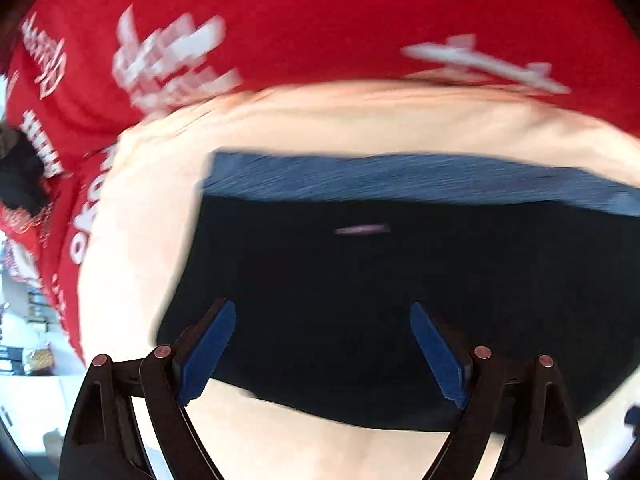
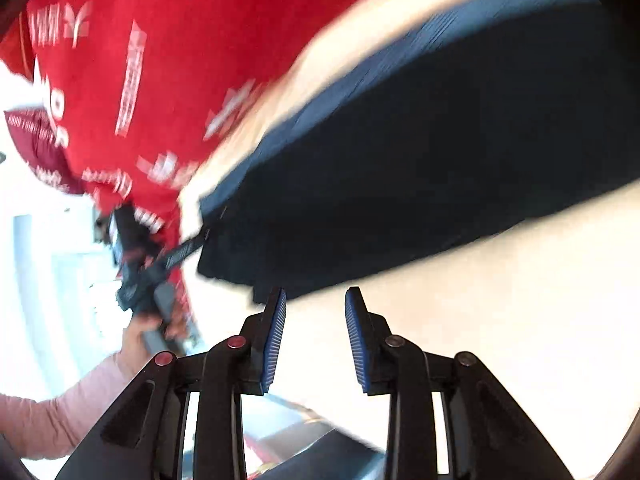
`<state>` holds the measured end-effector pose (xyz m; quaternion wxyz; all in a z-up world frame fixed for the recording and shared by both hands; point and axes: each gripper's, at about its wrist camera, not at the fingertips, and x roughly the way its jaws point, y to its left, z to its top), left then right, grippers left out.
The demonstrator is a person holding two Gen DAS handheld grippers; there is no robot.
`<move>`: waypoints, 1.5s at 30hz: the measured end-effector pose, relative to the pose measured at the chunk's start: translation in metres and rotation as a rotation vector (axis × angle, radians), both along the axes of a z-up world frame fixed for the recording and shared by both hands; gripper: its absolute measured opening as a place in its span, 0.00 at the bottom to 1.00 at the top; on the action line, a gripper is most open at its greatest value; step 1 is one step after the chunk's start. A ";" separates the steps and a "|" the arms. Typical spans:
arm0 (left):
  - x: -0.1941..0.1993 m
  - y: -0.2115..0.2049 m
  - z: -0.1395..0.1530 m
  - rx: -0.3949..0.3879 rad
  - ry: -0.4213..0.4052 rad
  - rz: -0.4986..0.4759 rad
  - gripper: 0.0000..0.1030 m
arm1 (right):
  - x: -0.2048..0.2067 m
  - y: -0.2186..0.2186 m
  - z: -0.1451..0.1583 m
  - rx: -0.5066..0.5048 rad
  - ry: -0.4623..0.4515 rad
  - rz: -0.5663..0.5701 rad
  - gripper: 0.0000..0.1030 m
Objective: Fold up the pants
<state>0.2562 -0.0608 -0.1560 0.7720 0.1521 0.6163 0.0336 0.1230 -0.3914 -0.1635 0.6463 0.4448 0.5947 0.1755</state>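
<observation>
1. The pants (image 1: pixel 380 300) lie on a pale tabletop (image 1: pixel 132 264) as a compact dark rectangle with a blue band along the far edge. They look already folded down to a small block.
2. Beyond the pants, a red cloth with white print (image 1: pixel 280 20) covers the far part of the surface.
3. The left gripper (image 1: pixel 322 356) hangs over the near edge of the pants with its jaws spread wide. Nothing is between the blue pads (image 1: pixel 208 356), and whether they touch the fabric cannot be told through the blur.
4. The right gripper (image 2: pixel 316 340) hovers over bare tabletop just near of the pants' corner. Its jaws stand partly apart and hold nothing.
5. In the right wrist view a hand (image 2: pixel 140 340) in a pink sleeve (image 2: pixel 60 412) holds the other tool at the left end of the pants.
6. Judged from this, the main folds seem done. What may remain is a last fold or a smoothing and squaring of the block.
</observation>
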 end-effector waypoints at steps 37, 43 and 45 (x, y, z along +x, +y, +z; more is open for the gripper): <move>-0.027 0.023 0.044 -0.214 -0.047 -0.210 1.00 | 0.029 0.034 0.029 -0.409 -0.062 -0.004 0.16; -0.043 -0.045 0.047 -0.240 -0.087 -0.291 1.00 | 0.065 0.023 0.019 -0.472 -0.083 0.022 0.16; -0.037 -0.031 0.038 -0.197 -0.071 -0.263 1.00 | 0.064 0.027 0.006 -0.480 -0.067 0.060 0.16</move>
